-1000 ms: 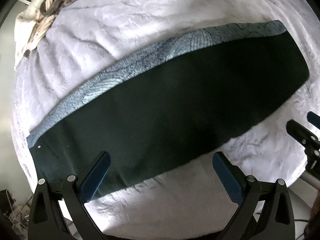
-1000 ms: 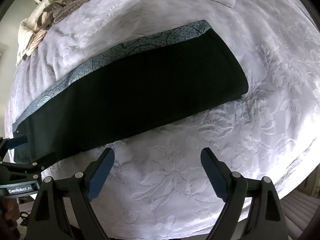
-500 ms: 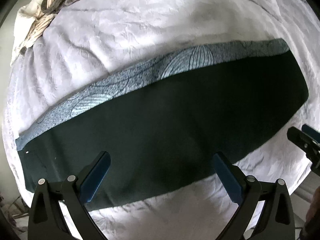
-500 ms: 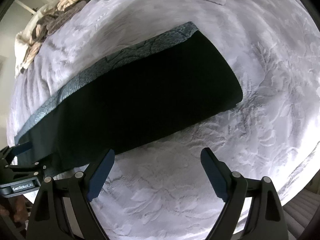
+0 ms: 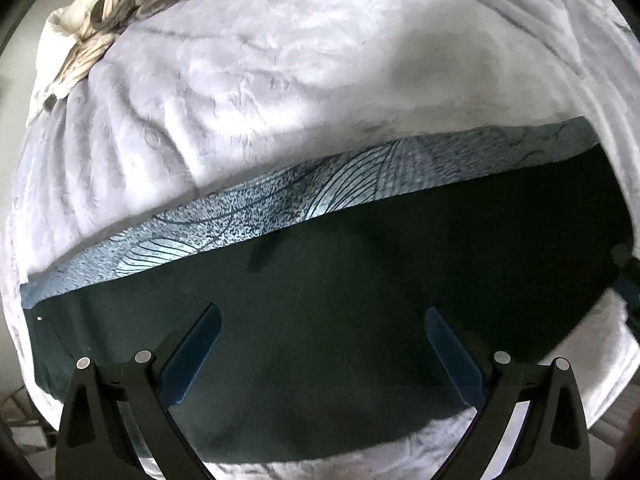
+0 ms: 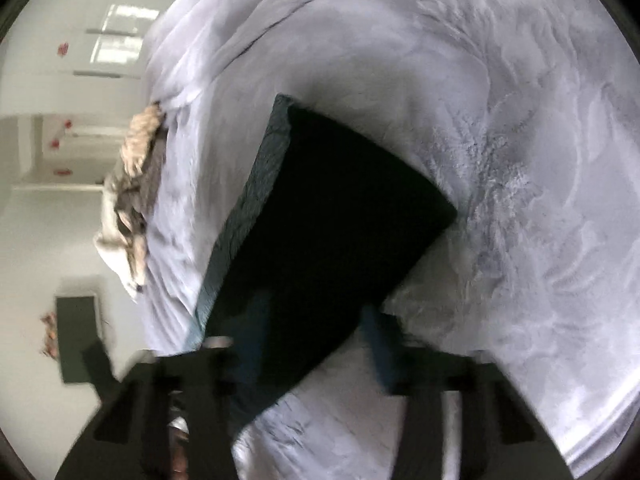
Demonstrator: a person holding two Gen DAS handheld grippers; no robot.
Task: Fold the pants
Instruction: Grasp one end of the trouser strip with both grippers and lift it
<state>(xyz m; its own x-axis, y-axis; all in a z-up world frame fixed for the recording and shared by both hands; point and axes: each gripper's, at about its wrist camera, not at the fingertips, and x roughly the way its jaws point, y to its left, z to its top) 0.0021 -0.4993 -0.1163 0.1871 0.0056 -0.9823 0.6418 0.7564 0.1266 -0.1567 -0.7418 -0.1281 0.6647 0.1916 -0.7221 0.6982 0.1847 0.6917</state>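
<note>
Dark green pants (image 5: 360, 320) with a pale blue leaf-printed band (image 5: 280, 212) along the far edge, lying flat as one long strip on a white embossed plush bedspread (image 5: 260, 80). Already halved lengthwise, by the look of it, one leg over the other, so the next fold probably runs across the length.

Left gripper (image 5: 322, 354), black-framed with blue pads (image 5: 192, 356), spread wide above the middle of the near side of the strip. Nothing between the pads, nothing clamped. Likely hovering there to choose a spot, or to pin the cloth at the crease line; the near hem visible just below the fingers.

Right gripper (image 6: 310, 344), badly blurred, tilted hard, at one short end of the pants (image 6: 320, 220). Fingers apart, straddling the corner of the dark cloth, one pad (image 6: 376, 344) over the bedspread (image 6: 520, 160) and the other over the fabric. No sign of a closed grip; whether any pad touches the cloth, impossible to tell through the blur. Placed at the end most likely to lift it and carry it over toward the other end.

Beige and brown patterned bedding (image 5: 92, 28) bunched at the far corner, well apart from the work. White room wall (image 6: 60, 220) beyond the bed edge.

Main risk: pinching only the top layer, so the halves slide apart.
</note>
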